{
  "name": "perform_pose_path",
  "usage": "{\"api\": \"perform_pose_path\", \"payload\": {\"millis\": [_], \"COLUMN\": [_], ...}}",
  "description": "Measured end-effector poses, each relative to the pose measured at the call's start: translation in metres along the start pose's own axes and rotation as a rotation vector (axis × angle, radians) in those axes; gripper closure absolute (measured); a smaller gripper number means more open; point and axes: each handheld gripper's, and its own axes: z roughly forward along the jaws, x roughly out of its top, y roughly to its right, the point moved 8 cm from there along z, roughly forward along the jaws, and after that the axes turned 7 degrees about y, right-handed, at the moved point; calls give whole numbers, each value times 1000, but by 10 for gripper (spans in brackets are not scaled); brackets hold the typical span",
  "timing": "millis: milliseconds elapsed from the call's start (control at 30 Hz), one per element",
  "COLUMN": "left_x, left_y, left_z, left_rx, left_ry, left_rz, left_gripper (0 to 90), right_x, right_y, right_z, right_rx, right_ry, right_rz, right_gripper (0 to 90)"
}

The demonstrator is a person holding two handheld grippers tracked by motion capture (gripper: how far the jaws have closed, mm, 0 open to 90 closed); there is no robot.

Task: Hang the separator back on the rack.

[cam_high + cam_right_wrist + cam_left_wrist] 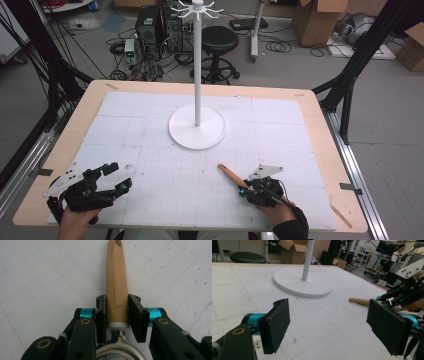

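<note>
The right claw point(243, 190) is closed around the wooden handle point(117, 287) of a kitchen tool, with one pad on each side of it. The handle lies low over the white bench point(150, 130), in front of the round base of the white stand point(197, 127). The left claw point(329, 326) is wide open with nothing between its pads, near the front left corner.

Tan wooden handle point(117, 287), white stand point(197, 131) — white mat point(150, 190) ruled in a faint grid.
</note>
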Motion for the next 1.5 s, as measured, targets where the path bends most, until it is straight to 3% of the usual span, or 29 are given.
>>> {"api": "perform_pose_path", "payload": {"millis": [600, 900, 1267, 1500], "left_x": [0, 0, -1, -1], "left_y": [-1, -1, 0, 0], "left_z": [0, 0, 0, 0], "left_rx": [1, 1, 1, 0], "left_ry": [-3, -3, -5, -6], "left_rz": [2, 2, 5, 5], "left_gripper": [192, 192, 192, 192], "right_x": [12, 22, 39, 46], "right_y": [-3, -4, -16, -15], "right_z": [-13, -25, -35, -45], "right_rx": [48, 69, 95, 99], "right_ry": [86, 167, 244, 288], "right_rz": [25, 57, 36, 54], "right_gripper": [705, 706, 706, 706]}}
